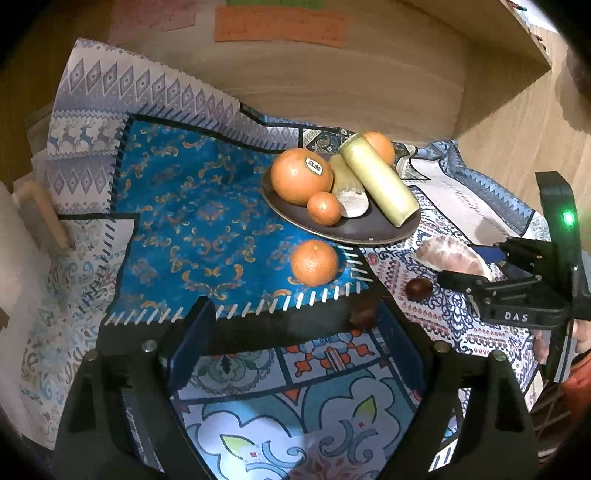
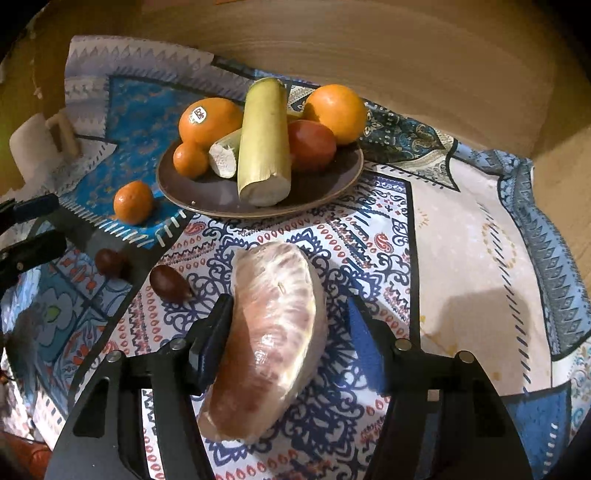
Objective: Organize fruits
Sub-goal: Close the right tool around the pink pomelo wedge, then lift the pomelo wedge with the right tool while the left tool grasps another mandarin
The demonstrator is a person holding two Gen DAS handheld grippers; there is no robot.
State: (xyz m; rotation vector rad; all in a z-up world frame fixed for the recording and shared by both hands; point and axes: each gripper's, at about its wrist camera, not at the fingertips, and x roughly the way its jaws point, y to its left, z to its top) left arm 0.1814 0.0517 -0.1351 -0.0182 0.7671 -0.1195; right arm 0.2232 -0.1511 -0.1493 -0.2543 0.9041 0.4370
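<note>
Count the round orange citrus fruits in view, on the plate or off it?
4. On the plate: the stickered orange, the far orange, and a small mandarin. Another mandarin sits on the cloth beside it. More may be hidden.

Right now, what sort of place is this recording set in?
Probably a home tabletop set against wooden furniture panels. A patchwork tablecloth covers it, a brown plate holds oranges and cut cane-like stalks, and paper notes are stuck on the wood behind.
</note>
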